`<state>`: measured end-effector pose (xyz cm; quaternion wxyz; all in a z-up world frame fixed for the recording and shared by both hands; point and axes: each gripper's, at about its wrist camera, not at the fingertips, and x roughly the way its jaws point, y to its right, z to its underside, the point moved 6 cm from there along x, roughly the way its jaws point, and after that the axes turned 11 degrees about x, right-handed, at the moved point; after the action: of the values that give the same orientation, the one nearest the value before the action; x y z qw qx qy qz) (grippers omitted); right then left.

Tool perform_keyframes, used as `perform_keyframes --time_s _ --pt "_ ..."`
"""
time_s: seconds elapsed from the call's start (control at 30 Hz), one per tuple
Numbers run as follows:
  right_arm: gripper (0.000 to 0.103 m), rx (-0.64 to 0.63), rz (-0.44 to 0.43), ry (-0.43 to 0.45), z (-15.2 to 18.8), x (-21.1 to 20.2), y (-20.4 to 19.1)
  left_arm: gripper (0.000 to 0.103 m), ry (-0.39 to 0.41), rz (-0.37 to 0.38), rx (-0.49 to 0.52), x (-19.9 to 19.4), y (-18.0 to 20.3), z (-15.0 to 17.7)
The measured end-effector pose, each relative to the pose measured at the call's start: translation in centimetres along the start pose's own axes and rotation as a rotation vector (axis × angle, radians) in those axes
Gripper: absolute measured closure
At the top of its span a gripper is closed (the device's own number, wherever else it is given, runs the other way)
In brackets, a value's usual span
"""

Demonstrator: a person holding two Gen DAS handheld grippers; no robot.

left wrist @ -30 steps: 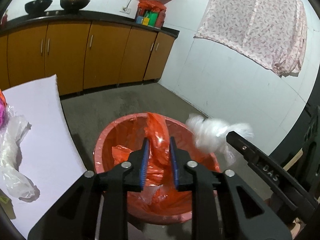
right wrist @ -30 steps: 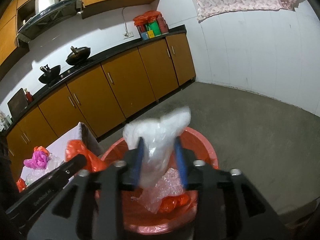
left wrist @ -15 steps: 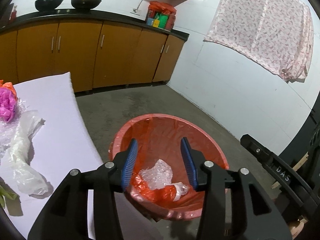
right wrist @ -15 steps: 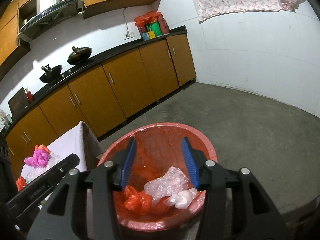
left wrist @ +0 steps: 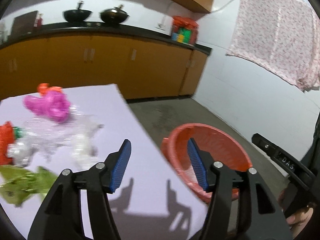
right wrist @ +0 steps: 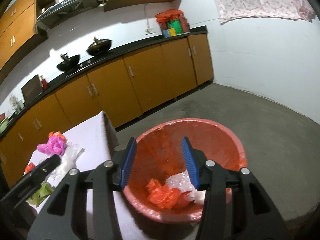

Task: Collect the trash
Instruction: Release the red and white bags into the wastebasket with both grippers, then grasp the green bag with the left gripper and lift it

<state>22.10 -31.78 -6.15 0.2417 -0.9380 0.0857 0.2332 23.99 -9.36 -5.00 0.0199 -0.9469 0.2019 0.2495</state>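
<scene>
Both my jaws hang empty between loads. My left gripper is poised over the near corner of the white bench, its blue jaws opening with nothing between them. My right gripper points down at the red bin on the concrete floor, jaws spread apart and holding nothing.

The bin stands just beside the bench's edge, lined with an orange bag. At its bottom lie crumpled orange plastic and a wad of clear wrap.

More trash waits on the bench, well apart from the bin: a pink bag, an orange scrap behind it, clear plastic film sprawled in the middle, a green leafy scrap nearest me, and a red-orange piece at the far left edge. Blur softens all of them, so I cannot tell their exact outlines.

I judge the step in hand to be the return trip for another pickup. The next move, as I read it, calls for carrying the left jaws, wide, over to the clear film or the green scrap, settling them around a bunched part and closing firmly, since thin film may slip or trail its neighbours along.
</scene>
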Motion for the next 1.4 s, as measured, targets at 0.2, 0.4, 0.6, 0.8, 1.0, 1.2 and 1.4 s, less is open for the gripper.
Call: perform_keyframes --time_s 0.2,0.4,0.6,0.8,1.0,1.2,1.4 --pt "0.056 -0.046 -0.053 -0.044 1.7 0.3 -3.3 0.039 0.005 -0.202 0.002 -4.1 -6.9 2.3" --pt "0.056 -0.098 -0.110 -0.095 3.9 0.9 -7.1 0.039 -0.061 -0.357 -0.045 -6.4 -14.0 5.6" --pt "0.056 -0.146 -0.150 -0.141 6.1 1.2 -10.4 0.039 -0.139 -0.359 -0.091 -6.4 -17.3 8.7" --pt "0.056 -0.188 -0.167 -0.162 7.3 1.3 -12.8 0.039 -0.199 -0.331 -0.139 -5.4 -18.2 10.7" --pt "0.056 -0.200 -0.175 -0.190 8.2 1.8 -13.9 0.063 -0.227 -0.303 -0.151 -4.6 -18.6 11.2" --pt "0.056 -0.222 -0.185 -0.220 9.3 2.6 -15.2 0.098 -0.197 -0.290 -0.125 -4.7 -18.6 10.6" --pt "0.056 -0.226 -0.200 -0.260 10.4 4.0 -16.5 0.101 -0.150 -0.301 -0.091 -5.6 -18.7 9.8"
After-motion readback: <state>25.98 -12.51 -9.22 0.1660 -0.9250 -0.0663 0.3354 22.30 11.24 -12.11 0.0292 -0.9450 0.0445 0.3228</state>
